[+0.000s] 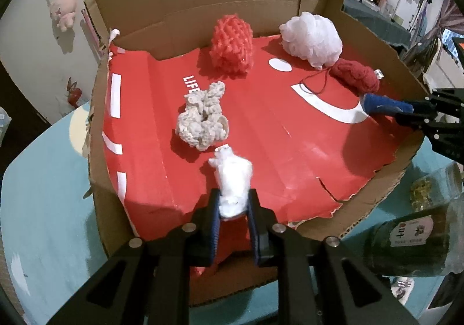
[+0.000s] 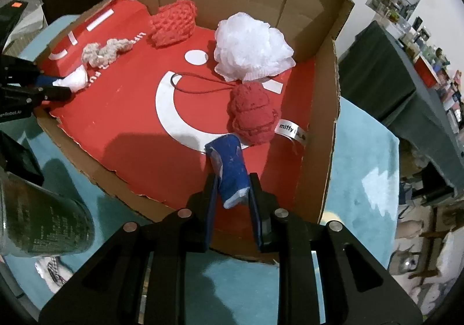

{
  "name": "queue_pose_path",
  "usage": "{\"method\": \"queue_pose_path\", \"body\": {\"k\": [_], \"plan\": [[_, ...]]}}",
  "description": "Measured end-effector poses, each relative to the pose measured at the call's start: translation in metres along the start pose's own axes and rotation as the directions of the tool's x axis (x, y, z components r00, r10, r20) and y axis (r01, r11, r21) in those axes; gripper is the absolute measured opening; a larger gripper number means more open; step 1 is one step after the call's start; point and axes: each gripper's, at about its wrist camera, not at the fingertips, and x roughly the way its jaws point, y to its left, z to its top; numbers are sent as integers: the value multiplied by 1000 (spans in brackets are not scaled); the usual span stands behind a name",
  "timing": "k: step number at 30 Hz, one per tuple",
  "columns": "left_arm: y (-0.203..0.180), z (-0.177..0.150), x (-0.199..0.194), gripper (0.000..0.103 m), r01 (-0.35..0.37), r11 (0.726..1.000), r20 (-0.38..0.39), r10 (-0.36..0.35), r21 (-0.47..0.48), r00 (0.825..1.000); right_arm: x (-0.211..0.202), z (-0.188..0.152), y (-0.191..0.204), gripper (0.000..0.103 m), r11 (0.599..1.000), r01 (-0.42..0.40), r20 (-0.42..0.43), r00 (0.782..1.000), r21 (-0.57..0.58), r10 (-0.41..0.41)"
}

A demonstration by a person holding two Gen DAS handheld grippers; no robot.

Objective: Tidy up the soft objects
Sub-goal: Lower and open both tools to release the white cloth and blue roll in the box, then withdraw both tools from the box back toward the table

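Note:
A shallow cardboard box with a red printed floor lies on the table. My left gripper is shut on a white fluffy wad over the box's near edge. My right gripper is shut on a blue soft roll near the box's right side. Each view also shows the other hand: the right gripper with the blue roll, and the left gripper with the white wad. On the floor lie a beige crochet piece, a coral knit bundle, a white mesh puff and a dark red knit ball.
The box's back and side walls stand upright, and its front edge is low and torn. A dark green bottle stands on the teal tablecloth near the front right corner. A white "miffy" tag lies by the dark red ball.

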Motion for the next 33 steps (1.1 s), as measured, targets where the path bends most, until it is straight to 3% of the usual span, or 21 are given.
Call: {"method": "queue_pose_path", "body": {"k": [14,29,31,33], "plan": [[-3,0,0,22,-5,1000,-5,5,15,1000,4,1,2,22,1000,19,-33,999,-7,-19],[-10,-2,-4,42,17,999,13,-17,39,1000,3,-1,5,26,999,33,-43,998,-32,-35],[-10,-2,-4,45,21,999,16,-22,39,1000,3,-1,7,32,999,31,-43,999,-37,-32],[-11,-2,-6,47,25,999,20,-26,38,999,-2,-2,10,63,999,22,-21,1000,-49,-23]]}}
